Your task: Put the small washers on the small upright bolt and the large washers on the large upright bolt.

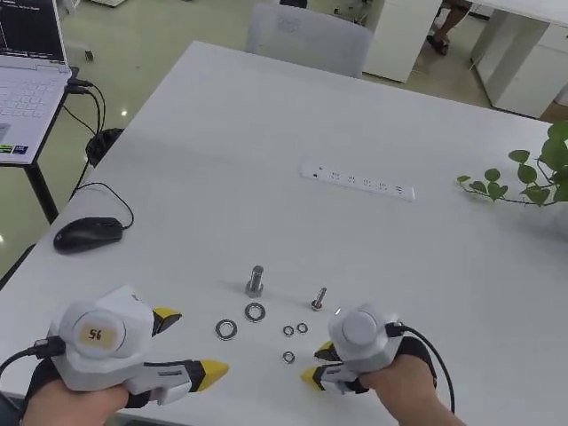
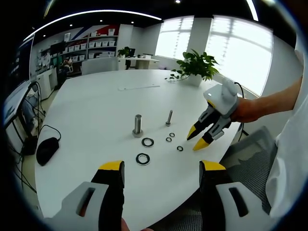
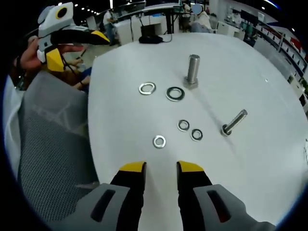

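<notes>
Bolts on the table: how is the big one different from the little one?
The large bolt is thicker and taller than the small bolt. In the head view the large bolt stands to the left and a little farther from the person, while the small bolt stands to the right and a little nearer. Both are silvery metal, stand upright on the white table, and carry no washer yet.

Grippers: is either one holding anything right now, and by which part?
Nothing is held. The left gripper and right gripper are both open and empty; all five washers lie loose on the table.
</notes>
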A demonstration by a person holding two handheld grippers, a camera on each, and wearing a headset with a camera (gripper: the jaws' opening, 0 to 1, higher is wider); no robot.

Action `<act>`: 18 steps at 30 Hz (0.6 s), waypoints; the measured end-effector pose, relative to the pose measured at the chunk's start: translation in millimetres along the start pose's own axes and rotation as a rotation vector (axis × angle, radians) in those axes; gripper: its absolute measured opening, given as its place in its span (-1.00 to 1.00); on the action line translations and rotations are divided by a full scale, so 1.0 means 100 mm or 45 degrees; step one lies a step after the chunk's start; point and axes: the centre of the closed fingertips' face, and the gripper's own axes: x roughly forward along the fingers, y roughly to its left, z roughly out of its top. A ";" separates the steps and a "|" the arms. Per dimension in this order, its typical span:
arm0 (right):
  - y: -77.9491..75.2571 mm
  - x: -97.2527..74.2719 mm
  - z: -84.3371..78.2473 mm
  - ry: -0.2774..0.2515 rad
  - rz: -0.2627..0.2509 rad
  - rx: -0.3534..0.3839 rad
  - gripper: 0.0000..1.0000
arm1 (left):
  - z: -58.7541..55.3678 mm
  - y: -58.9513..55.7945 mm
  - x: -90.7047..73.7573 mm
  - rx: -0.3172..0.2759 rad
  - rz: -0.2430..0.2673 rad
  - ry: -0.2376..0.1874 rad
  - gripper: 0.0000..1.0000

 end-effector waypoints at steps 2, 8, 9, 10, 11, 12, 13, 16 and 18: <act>0.01 0.05 0.06 -0.005 0.007 -0.020 -0.47 | 0.01 0.00 0.01 0.001 -0.001 -0.001 0.25; 0.03 0.15 0.13 0.019 0.011 -0.077 -0.49 | 0.03 0.00 0.01 0.007 -0.005 -0.001 0.25; 0.03 0.16 0.13 0.023 0.012 -0.084 -0.49 | 0.03 0.00 0.01 0.006 -0.005 -0.001 0.25; 0.04 0.17 0.14 0.027 0.015 -0.095 -0.49 | 0.03 0.00 0.01 0.005 -0.005 -0.002 0.25; 0.04 0.18 0.15 0.028 0.016 -0.098 -0.50 | 0.03 0.00 0.01 0.004 -0.005 -0.001 0.25; 0.04 0.18 0.15 0.030 0.016 -0.102 -0.50 | 0.03 0.01 0.00 0.004 -0.004 0.000 0.25; 0.03 0.20 0.16 0.034 0.017 -0.107 -0.50 | 0.02 0.01 0.00 0.004 -0.004 0.002 0.25; 0.03 0.20 0.16 0.044 0.016 -0.124 -0.51 | 0.02 0.02 0.01 0.004 -0.004 0.002 0.25; 0.03 0.20 0.17 0.048 0.017 -0.127 -0.52 | 0.03 0.02 0.01 0.003 -0.004 0.002 0.25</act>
